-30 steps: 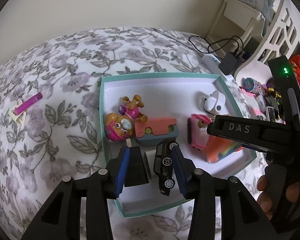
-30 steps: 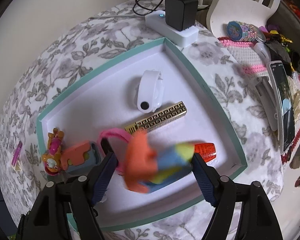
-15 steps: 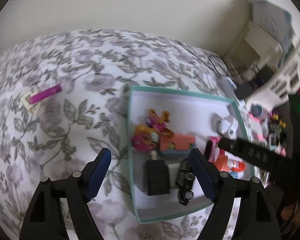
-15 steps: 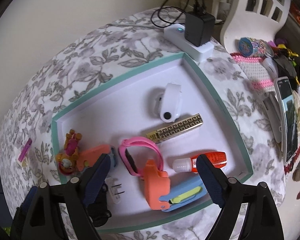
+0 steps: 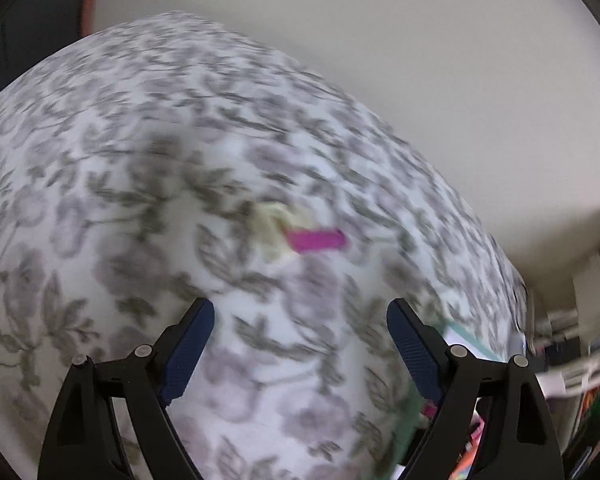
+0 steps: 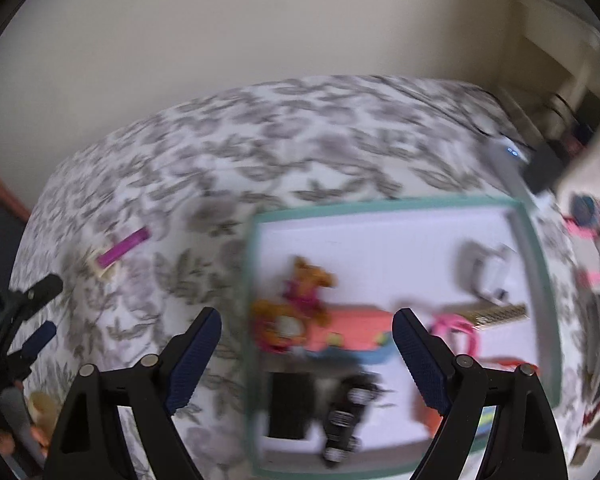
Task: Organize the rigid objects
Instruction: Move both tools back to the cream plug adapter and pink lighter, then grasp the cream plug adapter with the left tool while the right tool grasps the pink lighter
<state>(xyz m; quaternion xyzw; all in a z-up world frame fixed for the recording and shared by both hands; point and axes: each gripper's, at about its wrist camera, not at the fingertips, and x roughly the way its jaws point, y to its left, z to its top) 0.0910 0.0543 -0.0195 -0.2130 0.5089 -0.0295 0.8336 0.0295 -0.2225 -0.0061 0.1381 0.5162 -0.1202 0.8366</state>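
No writing is readable. The left gripper [image 5: 300, 328], jaws just opened wide and empty, hangs over the floral cloth [image 5: 140, 160]; the magenta stick [image 5: 316, 239] lies beyond its fingertips. The right gripper [image 6: 306, 338], spread and empty, straddles the teal tray's [image 6: 380, 205] edge.

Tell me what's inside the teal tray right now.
The tray holds a toy car, black block, pup figure, pink band, gold bar, white case. The right gripper's fingers hide part.

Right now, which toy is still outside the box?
The little pink stick with a cream piece on its end. It lies alone on the flowery cloth, left of the green-edged box; the other toys sit inside.
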